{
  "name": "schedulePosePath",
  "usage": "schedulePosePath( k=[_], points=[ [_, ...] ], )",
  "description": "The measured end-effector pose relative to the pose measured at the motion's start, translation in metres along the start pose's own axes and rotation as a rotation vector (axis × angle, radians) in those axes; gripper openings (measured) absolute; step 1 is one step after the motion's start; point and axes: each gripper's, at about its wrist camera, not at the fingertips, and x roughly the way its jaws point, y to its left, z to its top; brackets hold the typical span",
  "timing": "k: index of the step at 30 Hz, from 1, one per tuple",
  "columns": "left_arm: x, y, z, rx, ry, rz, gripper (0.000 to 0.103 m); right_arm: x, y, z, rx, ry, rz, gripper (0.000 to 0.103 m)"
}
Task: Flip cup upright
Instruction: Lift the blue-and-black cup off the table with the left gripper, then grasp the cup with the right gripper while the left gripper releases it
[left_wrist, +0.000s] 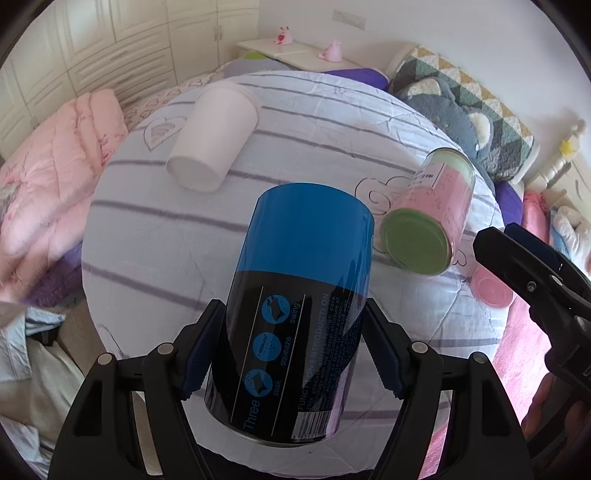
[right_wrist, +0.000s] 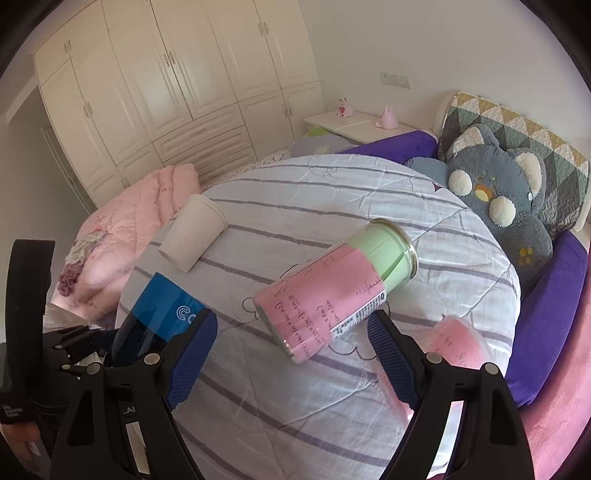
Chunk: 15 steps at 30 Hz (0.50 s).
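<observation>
My left gripper (left_wrist: 291, 354) is shut on a blue and black can (left_wrist: 299, 295) and holds it tilted over the striped round table (left_wrist: 155, 236). The same can shows at the left of the right wrist view (right_wrist: 155, 317). A white paper cup (left_wrist: 214, 136) lies on its side at the far left of the table, also seen in the right wrist view (right_wrist: 194, 230). A pink and green can (right_wrist: 332, 288) lies on its side just ahead of my right gripper (right_wrist: 291, 350), which is open and empty. That can shows in the left wrist view too (left_wrist: 432, 210).
A second pink can (right_wrist: 450, 343) lies at the table's right edge. A grey plush toy (right_wrist: 502, 199) sits behind the table on a purple sofa (right_wrist: 546, 314). A pink quilt (right_wrist: 122, 229) is heaped at the left. White wardrobes (right_wrist: 166, 92) line the back wall.
</observation>
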Motion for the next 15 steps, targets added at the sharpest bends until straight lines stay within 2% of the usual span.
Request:
schedulePosePath(
  k=[4, 7, 13, 15],
  points=[
    [0.011, -0.002, -0.008, -0.005, 0.008, 0.038, 0.076, 0.003, 0.005, -0.006, 0.033, 0.044, 0.022, 0.085],
    [0.011, -0.001, -0.012, -0.024, 0.029, 0.028, 0.08, 0.008, 0.007, -0.009, 0.07, 0.084, 0.033, 0.085],
    [-0.018, 0.004, -0.022, 0.003, -0.038, 0.031, 0.09, 0.013, 0.015, -0.016, 0.132, 0.146, 0.079, 0.085],
    [-0.027, 0.01, -0.025, 0.001, -0.054, 0.028, 0.09, 0.012, 0.019, -0.016, 0.149, 0.155, 0.097, 0.085]
  ],
)
